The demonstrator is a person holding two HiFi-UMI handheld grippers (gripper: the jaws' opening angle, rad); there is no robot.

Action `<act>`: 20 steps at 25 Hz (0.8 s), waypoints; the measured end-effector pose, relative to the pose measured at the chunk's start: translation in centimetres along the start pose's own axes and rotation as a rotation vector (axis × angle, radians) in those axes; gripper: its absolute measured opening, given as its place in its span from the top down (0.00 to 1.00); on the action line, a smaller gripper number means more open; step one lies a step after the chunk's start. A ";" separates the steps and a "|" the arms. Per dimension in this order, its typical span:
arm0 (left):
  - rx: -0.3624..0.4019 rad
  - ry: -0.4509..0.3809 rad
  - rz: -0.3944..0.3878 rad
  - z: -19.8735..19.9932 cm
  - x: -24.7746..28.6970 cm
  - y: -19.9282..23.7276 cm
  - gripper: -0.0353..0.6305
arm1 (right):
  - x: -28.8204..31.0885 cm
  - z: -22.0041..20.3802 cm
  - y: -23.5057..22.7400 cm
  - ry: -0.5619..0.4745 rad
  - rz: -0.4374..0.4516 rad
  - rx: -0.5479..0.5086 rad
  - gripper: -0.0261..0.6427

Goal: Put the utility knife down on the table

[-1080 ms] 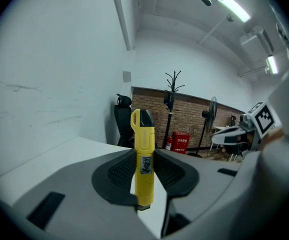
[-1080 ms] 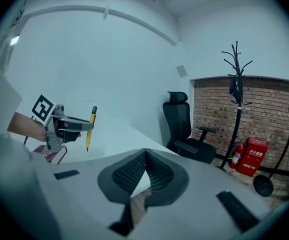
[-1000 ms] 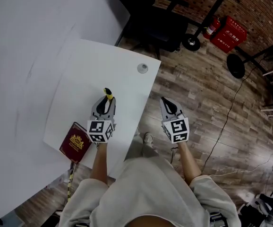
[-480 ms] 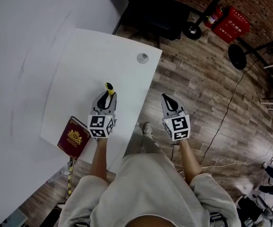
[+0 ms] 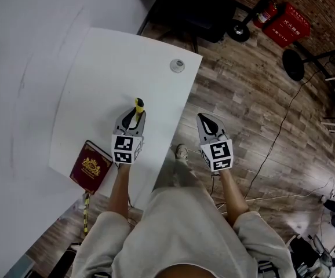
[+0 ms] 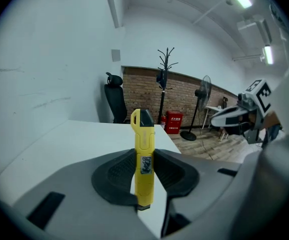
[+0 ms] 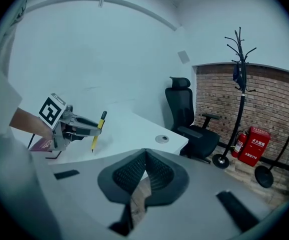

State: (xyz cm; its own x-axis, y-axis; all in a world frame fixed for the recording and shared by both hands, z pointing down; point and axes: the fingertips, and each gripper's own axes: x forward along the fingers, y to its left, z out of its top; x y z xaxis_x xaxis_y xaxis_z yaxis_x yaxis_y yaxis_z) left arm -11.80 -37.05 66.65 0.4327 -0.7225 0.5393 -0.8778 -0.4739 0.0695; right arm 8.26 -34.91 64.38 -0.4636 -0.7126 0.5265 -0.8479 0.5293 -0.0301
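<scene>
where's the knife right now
Head view, left of centre: the knife is clamped in the left tongs over the table, up and right of the red booklet.

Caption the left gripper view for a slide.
Left hand-held gripper clamps an upright yellow utility knife over the white table.

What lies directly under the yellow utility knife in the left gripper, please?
Only bare white tabletop shows beneath the yellow utility knife, which the left gripper clamps. The gripper's grey body hides the tabletop nearest it.

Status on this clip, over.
Left gripper shut on utility knife, over the table. Right gripper shut, empty. Red booklet nearby, not in the way.
</scene>
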 end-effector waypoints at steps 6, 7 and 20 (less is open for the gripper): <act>0.223 0.117 -0.021 -1.8 1.2 -0.5 0.78 | 0.4 -0.3 0.4 0.010 0.006 -0.003 0.97; 0.270 0.132 -0.025 -1.9 1.4 -0.7 0.78 | 0.3 -0.3 0.3 0.011 0.005 -0.002 0.96; 0.863 0.317 -0.064 -4.4 3.0 -1.6 0.78 | 0.3 -1.0 0.3 0.023 0.013 -0.004 0.96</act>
State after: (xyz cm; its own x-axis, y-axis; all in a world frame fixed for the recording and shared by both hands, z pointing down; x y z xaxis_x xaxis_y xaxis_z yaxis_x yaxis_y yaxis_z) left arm -10.03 -36.30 71.83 0.2870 -0.5702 0.7698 -0.3409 -0.8118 -0.4742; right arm 8.13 -34.45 65.37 -0.4688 -0.6949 0.5453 -0.8407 0.5405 -0.0340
